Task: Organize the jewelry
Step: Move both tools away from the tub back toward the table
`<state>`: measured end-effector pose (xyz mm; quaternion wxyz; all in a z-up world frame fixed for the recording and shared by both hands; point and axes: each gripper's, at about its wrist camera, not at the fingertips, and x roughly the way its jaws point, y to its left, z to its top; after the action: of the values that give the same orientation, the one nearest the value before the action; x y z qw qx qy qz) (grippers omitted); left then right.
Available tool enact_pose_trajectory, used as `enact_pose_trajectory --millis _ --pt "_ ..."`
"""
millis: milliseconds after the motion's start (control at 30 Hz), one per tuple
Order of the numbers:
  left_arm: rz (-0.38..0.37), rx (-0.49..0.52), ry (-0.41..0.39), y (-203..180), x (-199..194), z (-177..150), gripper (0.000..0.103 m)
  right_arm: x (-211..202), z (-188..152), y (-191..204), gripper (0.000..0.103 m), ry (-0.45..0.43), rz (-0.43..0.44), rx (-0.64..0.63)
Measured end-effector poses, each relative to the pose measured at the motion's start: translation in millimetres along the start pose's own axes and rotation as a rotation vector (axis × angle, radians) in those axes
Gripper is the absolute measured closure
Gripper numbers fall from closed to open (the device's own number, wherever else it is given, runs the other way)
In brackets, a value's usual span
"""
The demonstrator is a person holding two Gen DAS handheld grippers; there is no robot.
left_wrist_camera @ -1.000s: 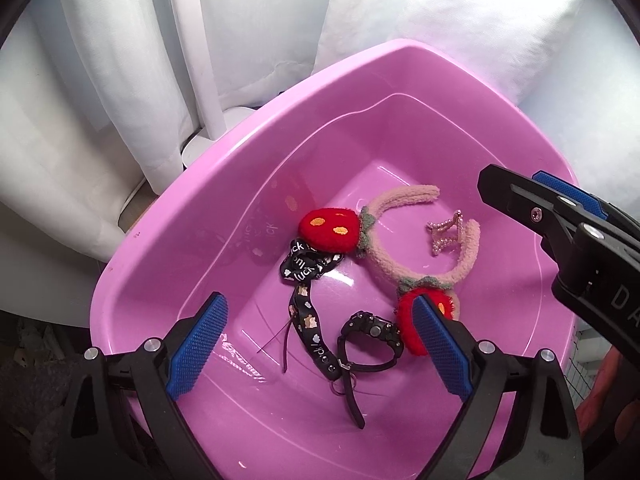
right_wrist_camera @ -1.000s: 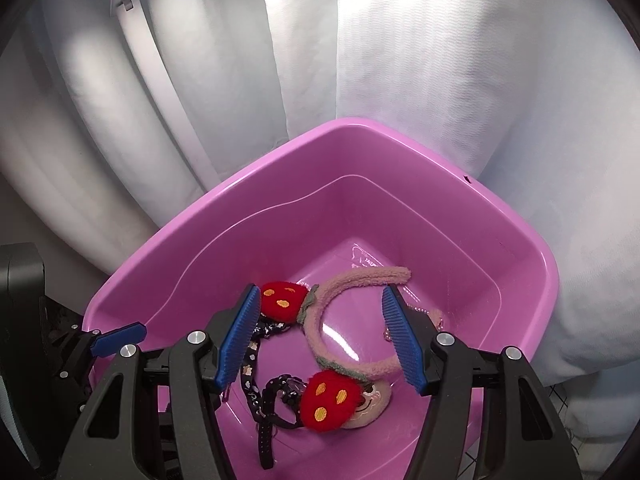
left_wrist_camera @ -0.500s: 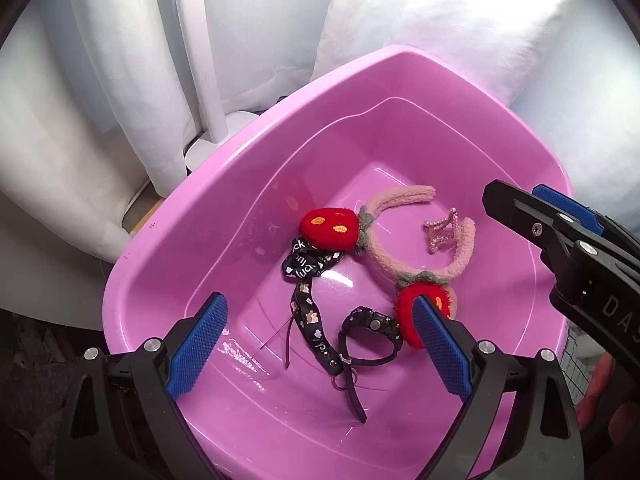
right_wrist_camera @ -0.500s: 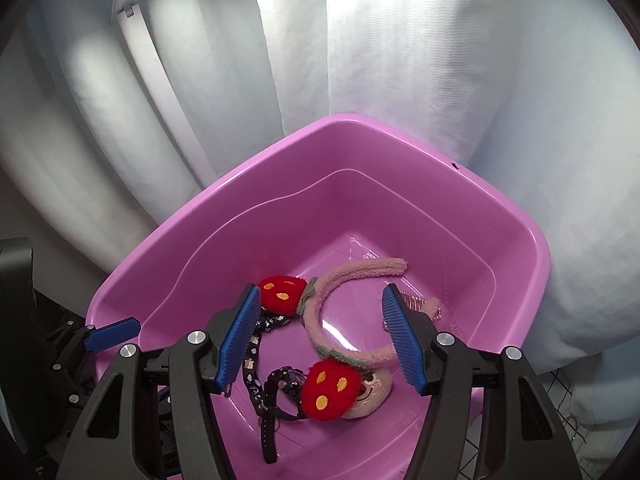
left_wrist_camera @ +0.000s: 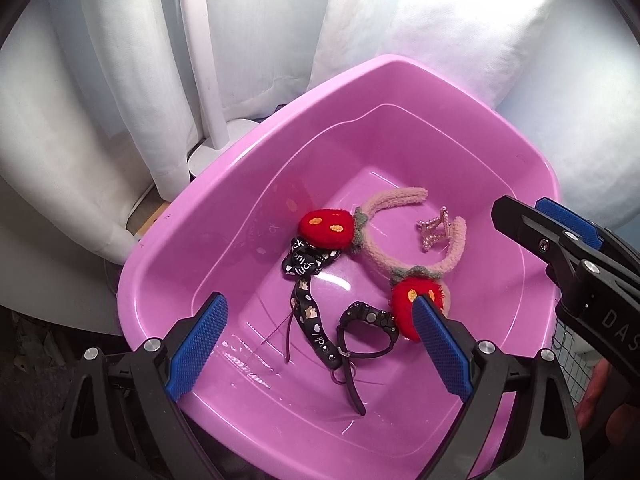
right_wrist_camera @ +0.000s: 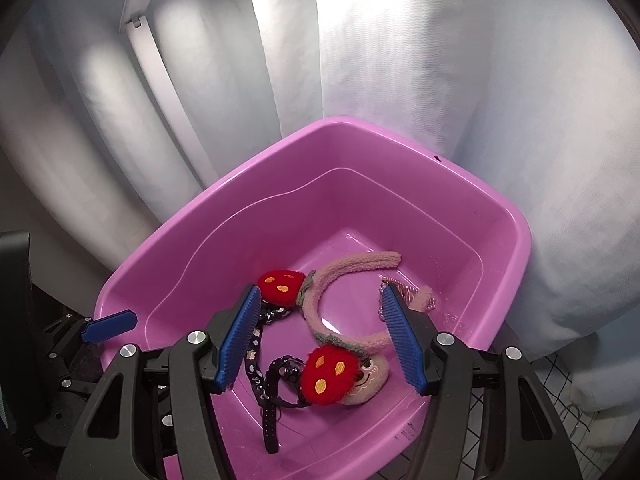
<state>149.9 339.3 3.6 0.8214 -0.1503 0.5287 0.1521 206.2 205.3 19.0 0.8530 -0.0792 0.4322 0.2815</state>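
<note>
Four pieces of jewelry lie together on the floor of the pink tub [left_wrist_camera: 208, 240]: a fuzzy pink headband [left_wrist_camera: 452, 256] with a red strawberry plush [left_wrist_camera: 328, 229] at each end, a small pearl comb [left_wrist_camera: 434, 232] inside the headband's curve, a black printed ribbon [left_wrist_camera: 306, 276], and a black watch [left_wrist_camera: 368, 316] nearest the tub's near wall. Both claws hang above the tub with jaws apart and nothing between the pads: the left claw [left_wrist_camera: 320, 344] over the near edge, the right claw [right_wrist_camera: 320, 336] over the near right corner, its fingers framing the headband in its own view. The step in hand looks like choosing and picking up a first piece, probably the headband. To do that well, I would bring the right claw down across the bare fuzzy arc between the two strawberries, where the band is narrow enough to pinch, not onto a plush end, which would squash and slip. The comb sits just beside that arc and the ribbon touches the far strawberry, so a slow, straight lift should show whether either one catches and rides along. Open room is good over the far half of the tub floor, which is bare; the walls slope outward, so a descent near the middle keeps the fingers off them. The two claws are near each other along the near rim, so one should hold off while the other goes in.
</note>
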Motion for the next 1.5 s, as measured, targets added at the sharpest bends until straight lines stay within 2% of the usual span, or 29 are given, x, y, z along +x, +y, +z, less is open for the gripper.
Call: enact_pose_trajectory --millis 500,867,1067,1267,1500 --pt "-0.01 0.053 -0.09 -8 -34 -8 0.011 -39 -29 -8 0.041 -0.066 -0.003 0.066" --pt "-0.044 0.134 -0.12 -20 -46 -18 0.011 -73 -69 -27 0.04 -0.132 -0.041 0.174" --pt "-0.08 0.21 -0.134 -36 -52 -29 0.011 -96 -104 -44 0.039 -0.167 -0.107 0.269" --pt "-0.148 0.299 -0.149 -60 -60 -45 0.011 -121 -147 -58 0.038 -0.215 -0.182 0.361" --pt "-0.208 0.378 -0.164 -85 -71 -72 0.01 -149 -200 -75 0.038 -0.224 -0.254 0.454"
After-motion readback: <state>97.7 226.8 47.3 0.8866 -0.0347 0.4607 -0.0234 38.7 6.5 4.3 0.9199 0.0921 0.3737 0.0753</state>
